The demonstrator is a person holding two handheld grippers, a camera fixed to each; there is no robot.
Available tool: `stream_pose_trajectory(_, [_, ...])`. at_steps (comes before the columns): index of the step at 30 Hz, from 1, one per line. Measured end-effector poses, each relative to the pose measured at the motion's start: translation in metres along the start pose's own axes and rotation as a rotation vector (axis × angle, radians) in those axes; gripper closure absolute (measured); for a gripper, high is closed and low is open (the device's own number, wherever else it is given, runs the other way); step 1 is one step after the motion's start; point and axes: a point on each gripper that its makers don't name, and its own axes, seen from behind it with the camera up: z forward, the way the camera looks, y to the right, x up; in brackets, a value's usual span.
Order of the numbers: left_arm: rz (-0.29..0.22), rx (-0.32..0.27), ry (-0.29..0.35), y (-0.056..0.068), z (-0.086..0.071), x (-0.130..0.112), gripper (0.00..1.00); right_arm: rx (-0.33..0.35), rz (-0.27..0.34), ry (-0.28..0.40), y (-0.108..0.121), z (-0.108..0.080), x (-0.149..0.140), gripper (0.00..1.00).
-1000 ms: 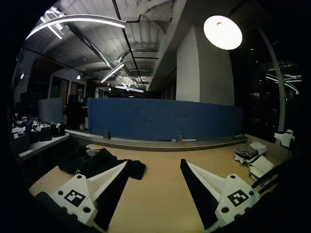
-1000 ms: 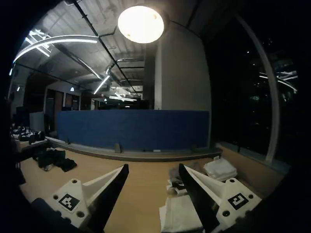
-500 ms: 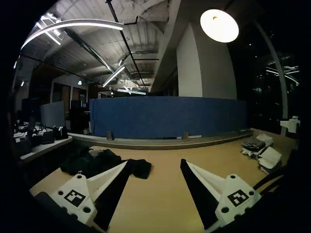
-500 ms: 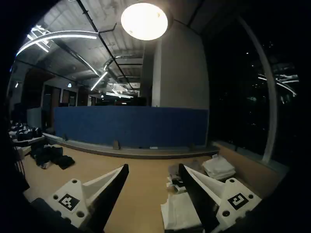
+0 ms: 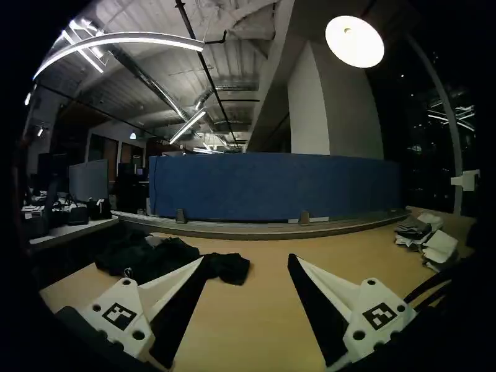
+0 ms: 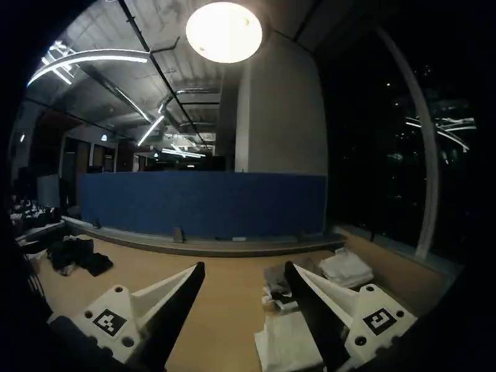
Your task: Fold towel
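The left gripper point(image 5: 246, 258) is hovering low over the wooden table point(image 5: 260, 322), held level and pointing straight across the tabletop toward the blue partition point(image 5: 273, 186) at the far edge. Its two white fingers point(image 5: 158, 291) are standing wide apart with bare wood showing between them, and they are gripping nothing. Just beyond the tip of its left-hand finger, a heap of dark clothes point(image 5: 155, 257) is lying crumpled on the table. At the far right of the left gripper view, a pile of folded cloths point(image 5: 428, 235) is sitting near the table's edge, well apart from the gripper. A round ceiling lamp point(image 5: 354, 41) is glowing overhead beside a pale column point(image 5: 316, 105).

The right gripper point(image 6: 244, 264) is being held in much the same way: level, low above the table, and facing the partition. Its fingers point(image 6: 338, 304) are also spread open, and nothing is being pinched between them. The white towel point(image 6: 282, 341) is lying flat on the table, partly hidden under the right-hand finger; whether that finger is touching it cannot be told. Just past it, a small bundle of grey cloth point(image 6: 276, 280) is resting on the wood, and farther right a stack of folded white towels point(image 6: 347, 268) is sitting near the table's edge. In the right gripper view the dark clothes are showing at the far left, well apart from the towel.
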Motion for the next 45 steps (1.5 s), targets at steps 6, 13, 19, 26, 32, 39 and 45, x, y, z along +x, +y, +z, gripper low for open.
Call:
stream_pose_trajectory(6, [-0.001, -0.001, 0.019, -0.001, 0.000, -0.013, 0.08, 0.012, -0.037, -0.008, -0.011, 0.003, -0.010, 0.00])
stream_pose_trajectory(13, [0.015, 0.017, 0.023, -0.011, 0.001, -0.028, 0.08, 0.011, -0.042, -0.011, -0.017, 0.009, -0.017, 0.00])
stream_pose_trajectory(19, [-0.013, 0.013, 0.026, -0.013, 0.001, -0.035, 0.08, 0.014, -0.042, -0.019, -0.023, 0.013, -0.021, 0.00])
stream_pose_trajectory(26, [-0.006, 0.011, 0.016, -0.012, 0.001, -0.044, 0.08, 0.019, -0.058, -0.016, -0.026, 0.017, -0.018, 0.00])
stream_pose_trajectory(32, [-0.019, 0.014, 0.003, -0.015, 0.002, -0.051, 0.08, 0.018, -0.058, -0.017, -0.026, 0.018, -0.019, 0.00])
stream_pose_trajectory(39, [0.009, 0.008, -0.001, -0.011, 0.002, -0.053, 0.08, 0.013, -0.056, -0.026, -0.022, 0.016, -0.029, 0.00])
stream_pose_trajectory(45, [0.009, 0.010, 0.001, -0.011, 0.002, -0.053, 0.08, 0.018, -0.039, -0.016, -0.020, 0.014, -0.027, 0.00])
